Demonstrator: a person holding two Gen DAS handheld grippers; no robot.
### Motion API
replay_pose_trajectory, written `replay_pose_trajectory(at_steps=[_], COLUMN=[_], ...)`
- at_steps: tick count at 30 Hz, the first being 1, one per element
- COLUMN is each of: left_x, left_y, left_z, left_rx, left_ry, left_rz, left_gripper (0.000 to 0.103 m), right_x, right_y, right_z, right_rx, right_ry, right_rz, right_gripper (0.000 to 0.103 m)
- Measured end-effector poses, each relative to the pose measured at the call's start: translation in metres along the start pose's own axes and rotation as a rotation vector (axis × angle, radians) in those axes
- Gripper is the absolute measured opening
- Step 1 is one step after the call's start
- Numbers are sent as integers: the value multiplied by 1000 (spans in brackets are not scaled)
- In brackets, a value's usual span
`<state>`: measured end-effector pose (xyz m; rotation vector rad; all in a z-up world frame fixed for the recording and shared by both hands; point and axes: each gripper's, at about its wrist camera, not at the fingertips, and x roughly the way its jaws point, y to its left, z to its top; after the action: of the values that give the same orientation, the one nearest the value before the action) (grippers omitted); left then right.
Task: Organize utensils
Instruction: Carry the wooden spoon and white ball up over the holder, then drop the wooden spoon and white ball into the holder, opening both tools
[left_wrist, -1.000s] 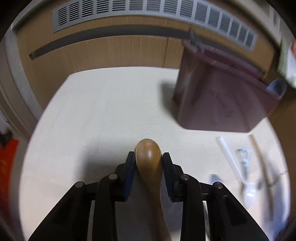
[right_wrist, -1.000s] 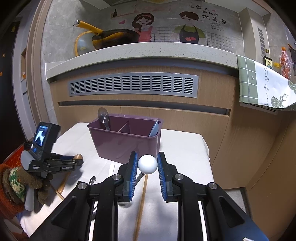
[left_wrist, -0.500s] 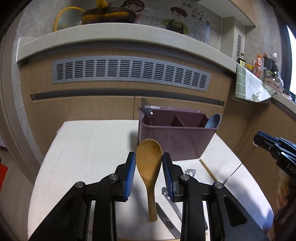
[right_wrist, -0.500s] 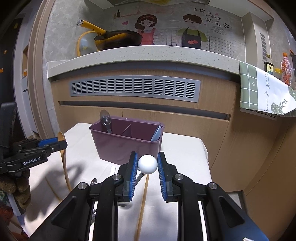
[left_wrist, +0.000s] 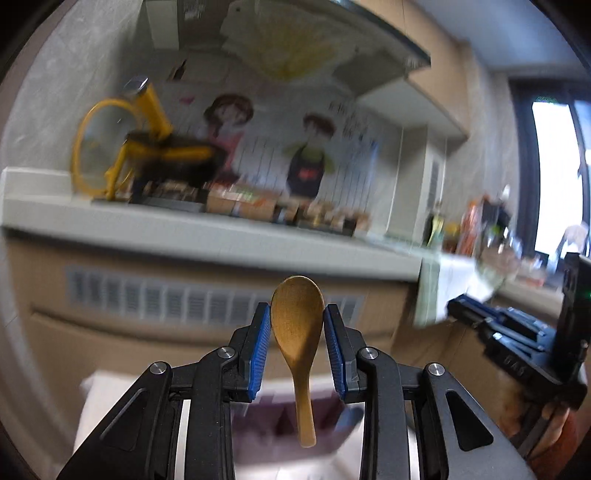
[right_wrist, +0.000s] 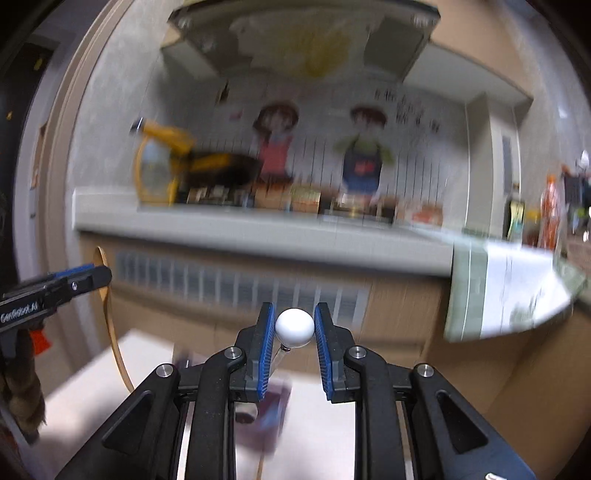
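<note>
1. Both hands have lifted fast since a second ago: then the views looked down on the white worktop; now they face the kitchen counter wall, heavily motion-blurred.
2. The purple utensil caddy has dropped from upper right in the left view to a blur at 6 o'clock, below the tool tips. I read this as carrying height, both items clear of the caddy rim and ready to drop in.
3. Left tool: jaws part-way apart, blue pads clamped on the bowl of the wooden spoon. Bowl up, handle hanging down toward 6 o'clock over the caddy blur. Grip unchanged.
4. Right tool: narrower gap, pads pinching the white ball end of a thin utensil; its shaft runs down-left behind the left pad. Probably a stirrer or whisk, too blurred to name.
5. In the right view, the left tool and spoon sit at 9 o'clock; in the left view, the right tool is at 3 o'clock.
6. Caddy compartments not readable now.
</note>
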<state>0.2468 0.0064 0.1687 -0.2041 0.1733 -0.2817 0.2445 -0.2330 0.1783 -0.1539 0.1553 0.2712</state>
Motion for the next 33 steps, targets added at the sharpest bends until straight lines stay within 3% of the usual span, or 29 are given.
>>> replay_pose_trajectory(at_steps=[2, 5, 13, 18, 20, 27, 29, 33], left_x=[21, 54, 115, 130, 126, 67, 46, 4], left_y=[5, 18, 40, 53, 56, 55, 54, 58], left_z=[9, -2, -68, -101, -103, -79, -86, -117], left_rx=[-25, -50, -105, -159, -168, -132, -117, -111], left_ry=[-26, -13, 149, 256, 242, 159, 189, 307], left_rz=[18, 47, 46, 36, 50, 78, 96, 94], left_gripper=[30, 30, 30, 34, 39, 44, 44, 45], right_x=[19, 53, 119, 144, 142, 69, 53, 37], right_y=[3, 15, 44, 45, 40, 25, 24, 19], right_z=[12, 3, -72, -105, -109, -75, -74, -94], right_rx=[-7, -35, -92, -29, 11, -25, -47, -49], right_ry=[20, 91, 304, 451, 453, 213, 206, 321], right_rz=[-7, -19, 27, 181, 216, 22, 6, 123], right_gripper=[20, 20, 20, 20, 20, 24, 31, 31])
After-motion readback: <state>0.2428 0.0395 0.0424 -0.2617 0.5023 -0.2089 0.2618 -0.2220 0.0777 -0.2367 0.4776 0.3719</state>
